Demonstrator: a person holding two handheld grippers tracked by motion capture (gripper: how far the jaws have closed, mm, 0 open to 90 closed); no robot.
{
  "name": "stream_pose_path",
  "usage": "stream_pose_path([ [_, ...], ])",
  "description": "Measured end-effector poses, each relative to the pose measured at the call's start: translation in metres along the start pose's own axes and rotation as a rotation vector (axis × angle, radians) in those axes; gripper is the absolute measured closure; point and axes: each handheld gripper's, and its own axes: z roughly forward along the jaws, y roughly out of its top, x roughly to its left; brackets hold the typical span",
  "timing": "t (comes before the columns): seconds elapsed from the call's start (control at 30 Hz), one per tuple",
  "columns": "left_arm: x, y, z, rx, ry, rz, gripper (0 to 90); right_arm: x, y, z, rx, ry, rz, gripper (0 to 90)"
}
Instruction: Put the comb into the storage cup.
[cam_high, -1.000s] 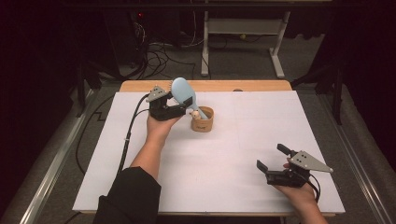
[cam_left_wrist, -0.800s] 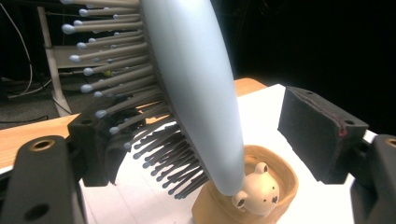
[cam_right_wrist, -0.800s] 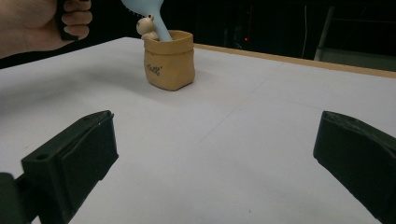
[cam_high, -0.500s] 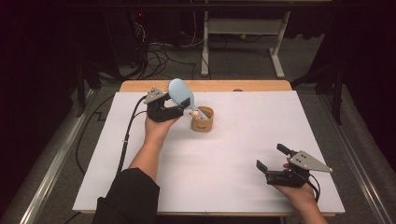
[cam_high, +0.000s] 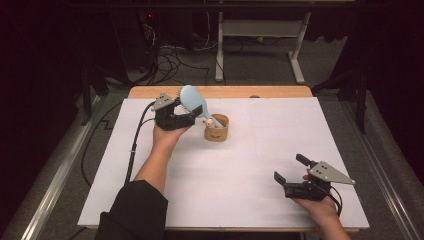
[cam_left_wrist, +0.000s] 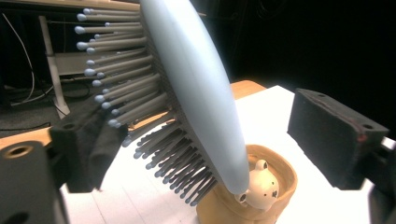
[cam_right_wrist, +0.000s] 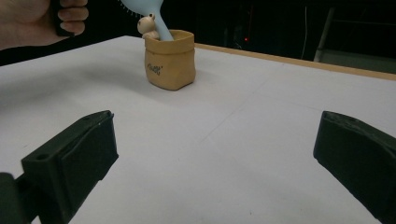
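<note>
A white sheet (cam_high: 220, 170) covers a wooden table in a dark room, with cables and a desk frame (cam_high: 260, 37) on the floor beyond the far edge.

Taking the tan pot (cam_high: 216, 128) as the landmark: nearest the person, well short of the pot and off to its right, the right gripper (cam_high: 290, 172) rests low over the sheet in the right hand (cam_high: 320, 207). Its jaws stand wide apart with nothing between them; in the right gripper view bare sheet lies between the two black pads and the pot (cam_right_wrist: 169, 58) stands well ahead, to the left of centre.

The pot sits on the sheet left of the table's middle, toward the far edge. A small cream bear figure (cam_left_wrist: 262, 184) peeks over its rim.

Just left of the pot, the left gripper (cam_high: 192, 114) is held by the left hand (cam_high: 167, 137), reaching in from the pot's left. Its jaws have just been opening. The blue brush (cam_left_wrist: 196, 88) stands between them, its lower end in the pot, leaning up and away to the left. In the left gripper view the bristles (cam_left_wrist: 116, 70) touch or nearly touch one pad, while the other pad stands clear of the brush's smooth back, so the grip is loose, no longer clamped.
</note>
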Motion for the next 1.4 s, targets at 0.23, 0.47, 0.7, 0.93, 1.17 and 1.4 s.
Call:
stream_pose_path([
  [0.23, -0.001, -0.002, 0.001, 0.029, -0.001, 0.007, 2.6, 0.0, 0.0, -0.001, -0.001, -0.001, 0.002, 0.3],
  [0.47, -0.004, -0.003, -0.007, 0.039, -0.021, 0.018, 0.6, 0.0, 0.0, 0.0, 0.001, -0.005, 0.0, 0.3],
  [0.7, -0.003, -0.008, -0.025, 0.031, -0.035, 0.009, 0.6, 0.001, 0.001, -0.001, 0.001, -0.006, -0.007, 0.3],
  [0.93, -0.006, -0.025, -0.039, 0.032, -0.042, 0.003, 0.6, 0.001, 0.001, 0.0, 0.004, -0.013, -0.012, 0.3],
  [1.17, -0.006, -0.044, -0.059, 0.022, -0.052, -0.02, 1.2, 0.001, 0.001, -0.001, 0.006, -0.021, -0.014, 0.3],
  [1.4, -0.007, -0.072, -0.079, 0.042, -0.061, -0.03, 2.0, 0.001, 0.001, -0.001, 0.008, -0.025, -0.012, 0.3],
])
